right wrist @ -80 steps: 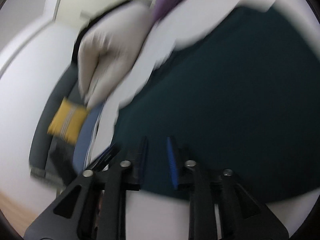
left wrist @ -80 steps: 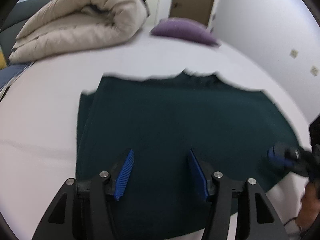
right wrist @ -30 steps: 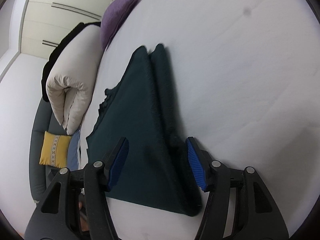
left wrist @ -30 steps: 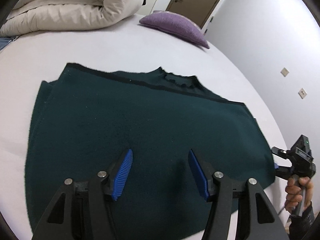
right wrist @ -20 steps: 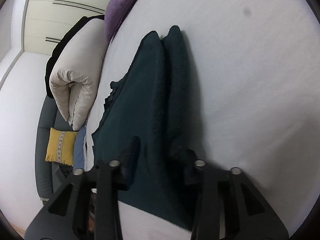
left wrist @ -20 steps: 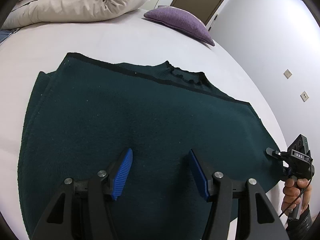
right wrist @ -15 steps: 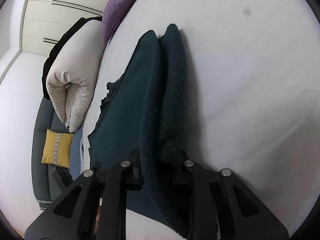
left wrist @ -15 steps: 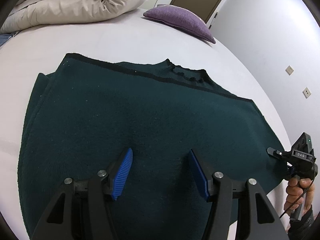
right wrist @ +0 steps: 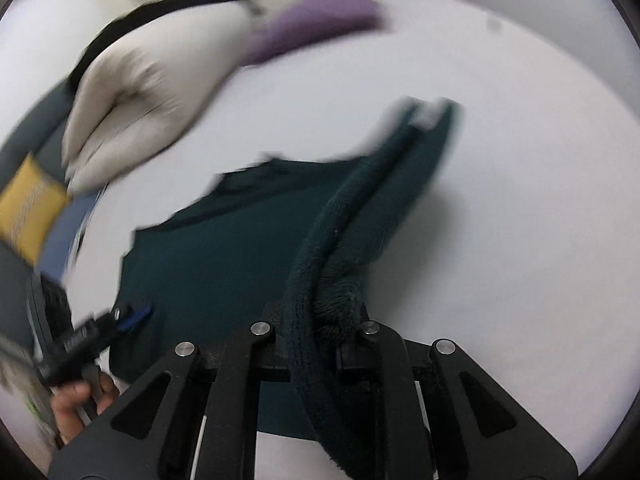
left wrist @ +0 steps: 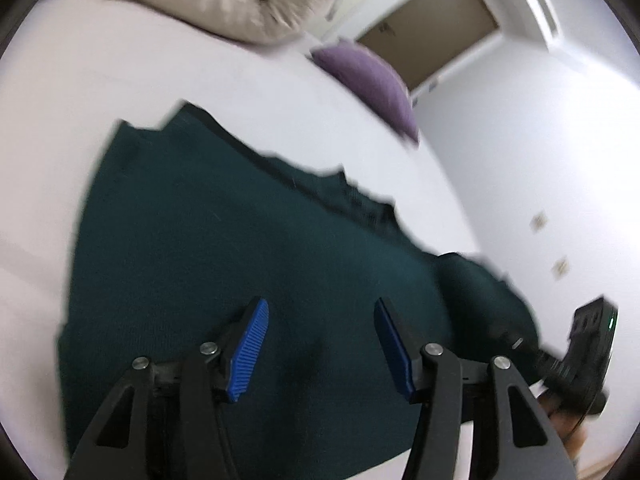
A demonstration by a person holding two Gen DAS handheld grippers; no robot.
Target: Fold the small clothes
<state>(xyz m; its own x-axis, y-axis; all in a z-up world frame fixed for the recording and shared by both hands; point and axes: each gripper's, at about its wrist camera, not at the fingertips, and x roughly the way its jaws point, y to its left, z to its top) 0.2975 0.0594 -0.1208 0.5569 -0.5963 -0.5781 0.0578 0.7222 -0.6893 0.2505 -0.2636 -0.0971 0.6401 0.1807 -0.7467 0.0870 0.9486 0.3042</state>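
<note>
Right gripper [right wrist: 316, 320] down-tilted, fingers [right wrist: 352, 356] clamping dark green sweater [right wrist: 224, 256] edge

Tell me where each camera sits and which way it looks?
Left wrist: rides on the left hand-held gripper, looking down across the green sweater; its open blue pads and the other hand show.
Right wrist: rides on the right hand-held gripper, shut on the sweater's side edge; a hand with the other gripper shows lower left.
Both see the sweater, the white bed, purple pillow and beige duvet.
</note>
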